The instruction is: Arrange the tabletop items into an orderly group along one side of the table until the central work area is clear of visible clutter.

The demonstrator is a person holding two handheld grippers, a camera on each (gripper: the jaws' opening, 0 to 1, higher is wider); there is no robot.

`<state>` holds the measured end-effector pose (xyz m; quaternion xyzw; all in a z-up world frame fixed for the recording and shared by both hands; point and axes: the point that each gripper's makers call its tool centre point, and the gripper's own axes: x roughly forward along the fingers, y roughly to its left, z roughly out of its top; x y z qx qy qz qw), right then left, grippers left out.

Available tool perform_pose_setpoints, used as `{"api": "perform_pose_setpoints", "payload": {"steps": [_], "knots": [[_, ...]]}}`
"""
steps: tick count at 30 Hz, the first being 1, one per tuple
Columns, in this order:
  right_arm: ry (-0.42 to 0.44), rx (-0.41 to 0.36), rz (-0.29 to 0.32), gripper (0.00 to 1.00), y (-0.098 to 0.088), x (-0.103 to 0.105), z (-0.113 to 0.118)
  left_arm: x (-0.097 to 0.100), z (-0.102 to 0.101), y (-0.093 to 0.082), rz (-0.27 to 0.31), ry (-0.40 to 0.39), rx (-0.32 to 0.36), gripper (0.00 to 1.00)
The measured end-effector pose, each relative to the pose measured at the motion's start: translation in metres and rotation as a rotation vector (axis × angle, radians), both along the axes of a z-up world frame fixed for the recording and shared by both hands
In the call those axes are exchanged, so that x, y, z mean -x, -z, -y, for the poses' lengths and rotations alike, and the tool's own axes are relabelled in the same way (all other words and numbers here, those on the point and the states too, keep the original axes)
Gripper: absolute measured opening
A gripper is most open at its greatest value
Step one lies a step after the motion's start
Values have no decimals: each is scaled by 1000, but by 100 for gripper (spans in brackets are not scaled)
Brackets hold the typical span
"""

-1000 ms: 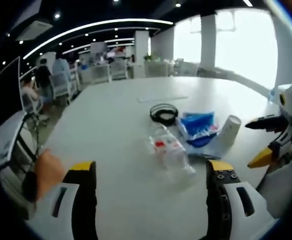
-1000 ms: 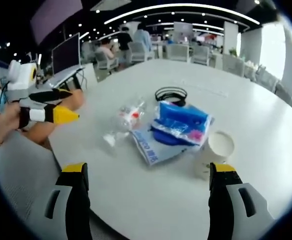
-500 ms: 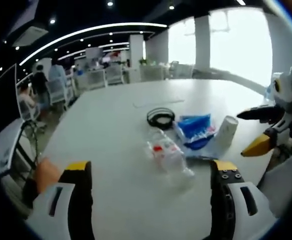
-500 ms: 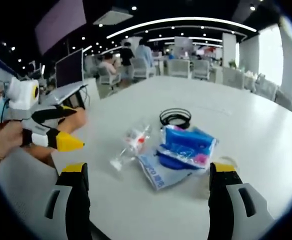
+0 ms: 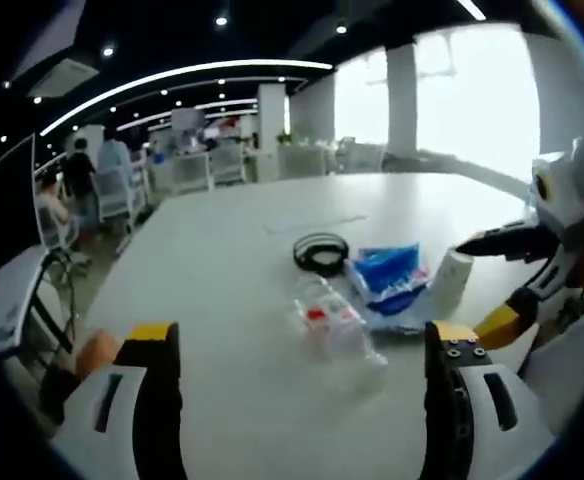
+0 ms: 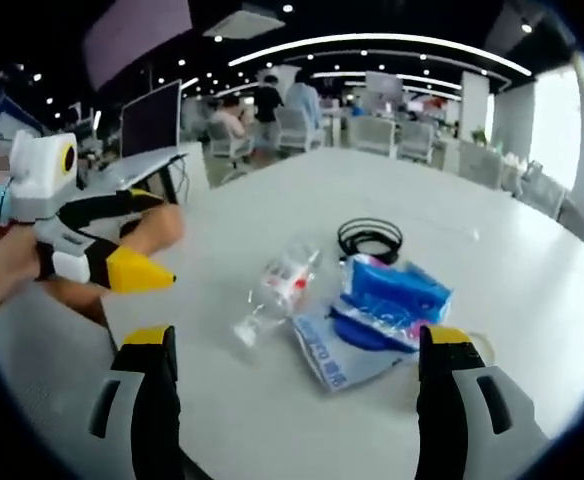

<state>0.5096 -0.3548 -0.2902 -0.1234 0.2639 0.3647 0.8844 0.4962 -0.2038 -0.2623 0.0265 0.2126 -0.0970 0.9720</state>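
On the round white table (image 5: pixel 222 260) lies a cluster: a clear plastic bottle (image 5: pixel 330 325) with a red label on its side, a coiled black cable (image 5: pixel 321 252), a blue tissue pack (image 5: pixel 387 270) on a blue-and-white bag (image 5: pixel 404 303), and a white paper cup (image 5: pixel 450 278). My left gripper (image 5: pixel 303 333) is open, short of the bottle. My right gripper (image 5: pixel 480 292) comes in from the right, jaws apart beside the cup. In the right gripper view, the right gripper (image 6: pixel 297 335) stands open before the bottle (image 6: pixel 277 290), cable (image 6: pixel 370 240), tissue pack (image 6: pixel 397 290) and bag (image 6: pixel 332 352). The left gripper (image 6: pixel 162 238) hovers open at the left.
A thin white strip (image 5: pixel 312 218) lies farther back on the table. Office chairs (image 5: pixel 17 300), a monitor (image 6: pixel 152 120) on a side desk and people stand beyond the table's edge. A person's arm (image 6: pixel 12 270) holds the left gripper.
Both views have shifted with the hands. The right gripper has closed in on the cup, which now sits partly behind its jaw. The table items lie where they were.
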Motion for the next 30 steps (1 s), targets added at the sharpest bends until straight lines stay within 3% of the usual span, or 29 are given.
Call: {"api": "perform_pose_setpoints", "payload": {"steps": [2,10,12,16,18,30], "knots": [[0,-5,-6,99,1,0,-2,-1,4,-5,14,12,41,99],[36,-52,-23,99,-2,-3,-14,0,2,-13,-5,40,41,99],[39,-70,-21,99,-5,-5,-18,-1,3,-19,18,56,38,99],[43,-45,3,98,-3,-10,-23,-5,-1,-22,23,89,-16,99],[57,-33,30,98,-4,-14,-24,-6,-2,-23,23,96,-5,99],[93,-37,17,92,15,-34,-49,-4,3,-21,23,125,24,99]]}}
